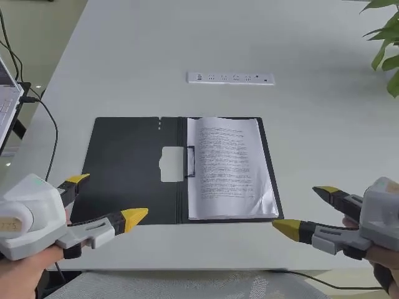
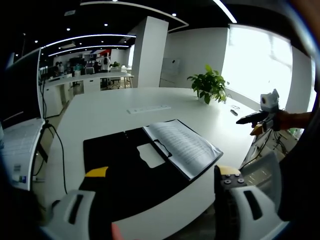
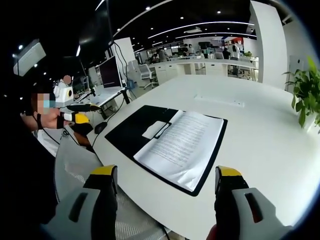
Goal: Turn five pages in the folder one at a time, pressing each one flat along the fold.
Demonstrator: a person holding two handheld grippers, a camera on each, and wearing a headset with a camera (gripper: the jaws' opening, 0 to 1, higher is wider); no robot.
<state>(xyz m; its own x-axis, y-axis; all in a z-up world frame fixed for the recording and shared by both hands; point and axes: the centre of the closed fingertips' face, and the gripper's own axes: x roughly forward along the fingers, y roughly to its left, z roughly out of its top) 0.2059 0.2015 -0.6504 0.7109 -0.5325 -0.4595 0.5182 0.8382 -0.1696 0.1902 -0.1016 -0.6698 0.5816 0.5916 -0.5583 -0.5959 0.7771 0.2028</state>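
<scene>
- We hold the left hand-held gripper (image 1: 106, 198) at the near left of the scene, its yellow-tipped jaws spread wide with nothing between them.
- We hold the right hand-held gripper (image 1: 305, 208) at the near right, its jaws also spread and gripping nothing.
- Both sit by the near edge of the white worktop (image 1: 124, 56), one at each side of the folder (image 1: 124, 168). Neither touches it.
- The black folder lies open and flat in the middle of the worktop, with its spine running away from us.
- Its left half is a bare inner cover with a pale rectangular patch next to the spine.
- A clip (image 1: 189, 161) sits along the spine, at the inner edge of the paper.
- The pages (image 1: 230, 165) rest as a flat stack of printed sheets on the right half, with no sheet raised.
- Beyond the folder, a white power strip (image 1: 230, 78) lies on the worktop, well apart from it.
- A green plant (image 1: 388, 43) shows at the far right edge, and a laptop (image 1: 7, 99) at the far left.
</scene>
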